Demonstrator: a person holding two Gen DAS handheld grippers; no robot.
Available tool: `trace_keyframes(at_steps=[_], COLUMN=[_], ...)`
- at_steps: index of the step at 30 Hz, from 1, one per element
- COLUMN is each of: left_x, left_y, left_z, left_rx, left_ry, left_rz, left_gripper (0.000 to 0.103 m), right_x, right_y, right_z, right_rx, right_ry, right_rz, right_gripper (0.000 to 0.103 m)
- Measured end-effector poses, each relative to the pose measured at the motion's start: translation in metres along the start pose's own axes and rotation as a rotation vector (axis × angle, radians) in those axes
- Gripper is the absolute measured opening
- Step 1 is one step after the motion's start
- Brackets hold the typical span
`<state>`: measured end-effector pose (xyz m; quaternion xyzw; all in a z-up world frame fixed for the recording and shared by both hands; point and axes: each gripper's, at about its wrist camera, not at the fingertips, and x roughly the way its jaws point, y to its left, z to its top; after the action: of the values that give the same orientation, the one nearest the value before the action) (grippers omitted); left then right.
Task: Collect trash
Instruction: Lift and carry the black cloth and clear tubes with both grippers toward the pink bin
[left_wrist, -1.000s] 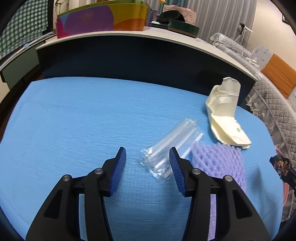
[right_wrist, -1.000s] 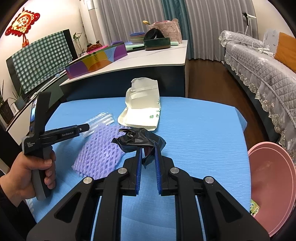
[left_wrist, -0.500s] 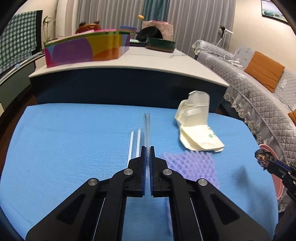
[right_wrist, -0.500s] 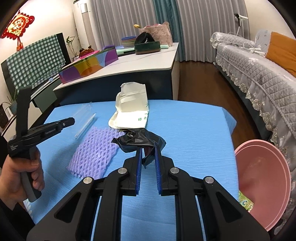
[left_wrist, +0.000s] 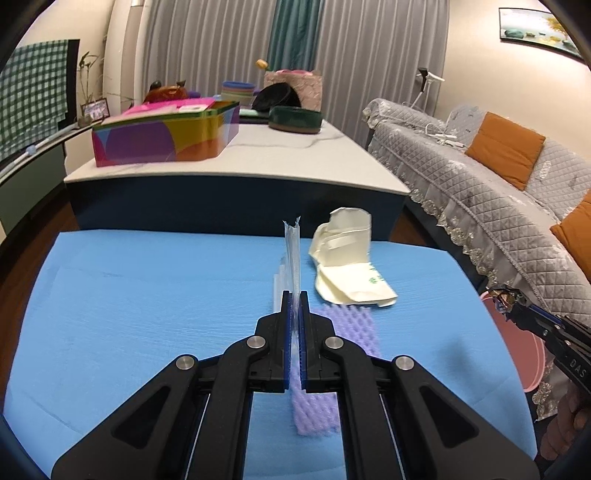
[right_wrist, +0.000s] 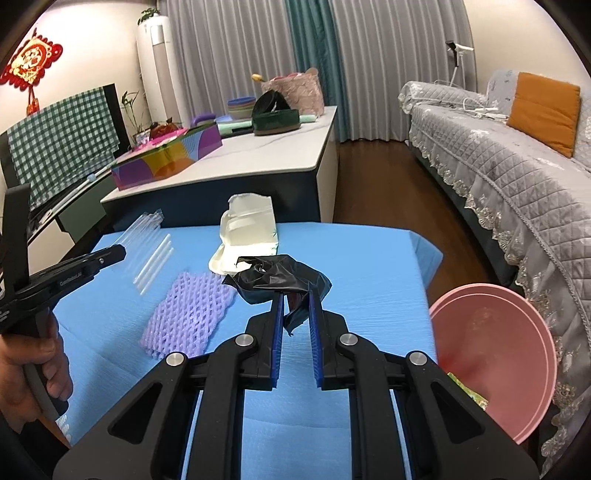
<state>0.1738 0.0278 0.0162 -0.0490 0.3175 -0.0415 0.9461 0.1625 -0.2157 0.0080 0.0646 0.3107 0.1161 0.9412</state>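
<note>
A crumpled black plastic bag (right_wrist: 275, 280) is pinched between the right gripper's (right_wrist: 295, 317) blue fingers (right_wrist: 277, 314). Left of them lie a purple foam net (right_wrist: 186, 317) and a cream pouch (right_wrist: 245, 236) on the blue worktop (right_wrist: 369, 266); right, a pink basin (right_wrist: 509, 332).

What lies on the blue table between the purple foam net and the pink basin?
In the right wrist view, only bare blue table separates the purple foam net from the pink basin; the right gripper, gripping a crumpled black plastic bag, hangs above that stretch.
</note>
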Motion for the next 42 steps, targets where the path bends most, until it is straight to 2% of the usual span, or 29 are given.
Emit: trace_keyframes(at_steps=[16, 42], left_x=[-0.026, 0.013], left_y=[-0.049, -0.179], left_z=[-0.003, -0.007], left_rx=[0.073, 0.183], left_ry=[-0.035, 0.001], left_rz=[-0.102, -0.294], left_gripper=[0.003, 0.003], right_x=[-0.037, -0.067], right_y=[-0.035, -0.140], right_z=[0.005, -0.007], right_rx=[0.075, 0.193], right_ry=[-0.070, -0.107], right_rz=[-0.075, -0.244], right_gripper=[0.014, 0.014])
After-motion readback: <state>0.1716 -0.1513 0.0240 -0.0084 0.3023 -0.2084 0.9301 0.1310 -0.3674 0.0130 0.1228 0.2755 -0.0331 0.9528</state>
